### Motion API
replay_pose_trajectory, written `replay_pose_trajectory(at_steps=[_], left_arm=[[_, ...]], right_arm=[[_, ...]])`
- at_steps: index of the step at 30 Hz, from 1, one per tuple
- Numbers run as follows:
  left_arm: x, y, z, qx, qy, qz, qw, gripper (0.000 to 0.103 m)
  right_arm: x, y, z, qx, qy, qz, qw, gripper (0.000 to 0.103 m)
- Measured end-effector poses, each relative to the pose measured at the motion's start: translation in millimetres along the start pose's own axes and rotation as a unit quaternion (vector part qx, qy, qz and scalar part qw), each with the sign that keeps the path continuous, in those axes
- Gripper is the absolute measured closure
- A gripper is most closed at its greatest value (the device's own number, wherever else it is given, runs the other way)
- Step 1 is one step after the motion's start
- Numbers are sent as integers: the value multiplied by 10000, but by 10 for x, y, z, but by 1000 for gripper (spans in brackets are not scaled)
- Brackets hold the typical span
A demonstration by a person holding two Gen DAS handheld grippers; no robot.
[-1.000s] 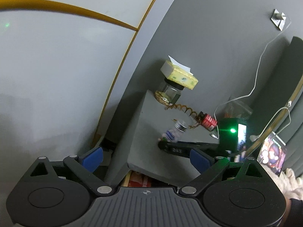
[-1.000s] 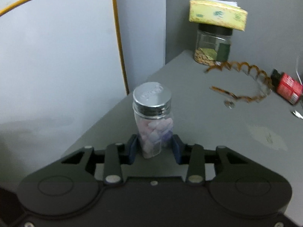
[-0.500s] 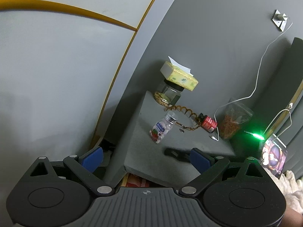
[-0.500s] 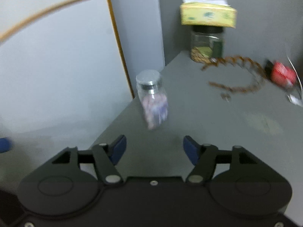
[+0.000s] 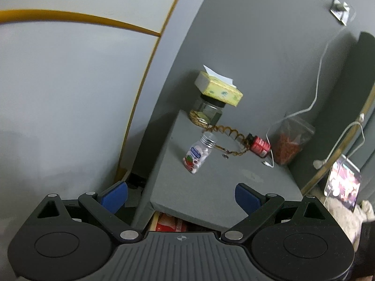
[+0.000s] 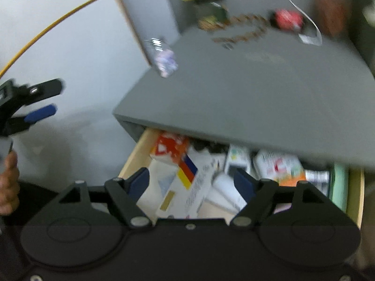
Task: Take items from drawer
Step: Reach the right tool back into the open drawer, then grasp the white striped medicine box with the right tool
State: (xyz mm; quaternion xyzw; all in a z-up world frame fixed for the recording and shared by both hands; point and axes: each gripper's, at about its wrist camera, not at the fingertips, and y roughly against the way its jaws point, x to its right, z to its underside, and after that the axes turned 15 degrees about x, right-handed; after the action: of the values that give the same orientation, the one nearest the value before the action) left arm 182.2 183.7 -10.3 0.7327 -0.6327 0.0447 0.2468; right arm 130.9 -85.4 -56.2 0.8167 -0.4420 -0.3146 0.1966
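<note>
A clear pill bottle (image 5: 198,152) with a silver cap stands free on the grey cabinet top (image 5: 222,182); it also shows, blurred, in the right wrist view (image 6: 163,59). The open wooden drawer (image 6: 131,159) below holds several boxes and packets, among them a red and white box (image 6: 171,147) and an orange and white packet (image 6: 279,166). My right gripper (image 6: 191,182) is open and empty above the drawer. My left gripper (image 5: 180,195) is open and empty in front of the cabinet's left corner; it shows from the side in the right wrist view (image 6: 35,103).
On the cabinet top stand a glass jar (image 5: 207,113) with a yellow box (image 5: 219,89) on it, a brown spiral band (image 5: 230,138), a red tin (image 5: 259,145), a bag of red snacks (image 5: 290,142) and a white cable (image 5: 316,89). A white panel (image 5: 70,93) is at the left.
My right gripper opened, let go of the pill bottle on the cabinet top, and drew back and down over the open drawer. The left gripper barely moved.
</note>
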Motion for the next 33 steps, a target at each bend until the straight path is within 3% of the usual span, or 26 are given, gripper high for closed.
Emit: replay_pose_trajectory(at_steps=[3,8,10,14,16,19,24,25,27,30,33], left_arm=[[-45,1,-15,48,115,-29,9999,7],[-78,16,-32,73,128,-31,9999,7],[-95,22,-38,88,162,-28,9998,7],[-138,47,-62,136,256,-17,9996,7],[-161,61,-75,161,303,-9,9994,7],[-188,73,-89,162,366,25,9992,7],[-252,102,-119,201,480,52,9986,7],[-261,107,-123,208,496,53,9985,7],[-286,114,-136,220,555,66,9982,7],[-287,110,-142,219,584,77,9980,7],[-245,107,-138,193,484,90,9986,7]], right_arm=[[79,-114,-7,-237,-555,-36,9982,25],[56,-574,49,-848,-874,25,9925,26],[45,-814,94,-1173,-974,70,9883,27],[0,-1304,254,-1791,-746,615,9791,28],[25,-1417,367,-2015,-888,579,9737,30],[-15,-1511,448,-1991,-711,627,9754,33],[35,-1376,456,-1764,-873,499,9792,71],[51,-1322,439,-1699,-927,471,9799,75],[87,-1121,374,-1492,-1224,116,9811,88],[60,-972,310,-1339,-1558,-312,9782,87],[-56,-992,305,-1391,-1398,-299,9799,79]])
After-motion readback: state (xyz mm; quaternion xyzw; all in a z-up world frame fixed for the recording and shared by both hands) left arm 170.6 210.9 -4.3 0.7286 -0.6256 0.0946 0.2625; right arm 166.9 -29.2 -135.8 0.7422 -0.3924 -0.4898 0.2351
